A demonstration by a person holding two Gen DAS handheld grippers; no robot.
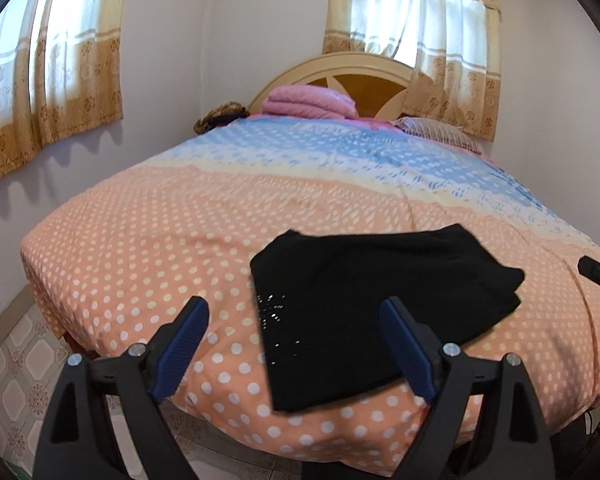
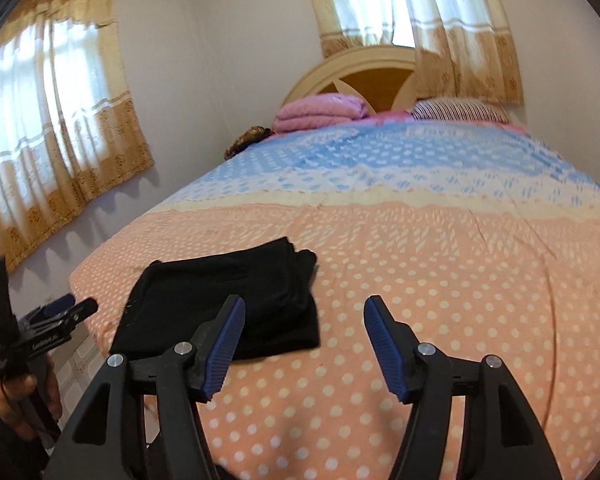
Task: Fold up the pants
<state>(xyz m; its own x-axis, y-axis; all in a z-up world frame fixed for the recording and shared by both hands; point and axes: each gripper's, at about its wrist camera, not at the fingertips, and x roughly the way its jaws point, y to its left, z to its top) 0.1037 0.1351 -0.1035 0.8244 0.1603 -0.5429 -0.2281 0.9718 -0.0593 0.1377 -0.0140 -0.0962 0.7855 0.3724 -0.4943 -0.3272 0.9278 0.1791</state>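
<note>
Jaws of both grippers are standing spread wide, gripping nothing, above the bed's near edge.

The left gripper (image 1: 294, 344) and right gripper (image 2: 304, 346) are hovering apart over the folded black pants (image 1: 364, 320), which are lying flat on the polka-dot bedspread (image 1: 160, 240) near the foot; farther back, a folded pink blanket (image 1: 312, 104) and striped pillow (image 1: 440, 130) are resting against the headboard (image 1: 360, 68).

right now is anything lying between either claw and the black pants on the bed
Nothing visible does. The black pants lie folded on the polka-dot bedspread, with only bare cover around them. The left claw and right claw both hang open above the bed's near edge.
</note>
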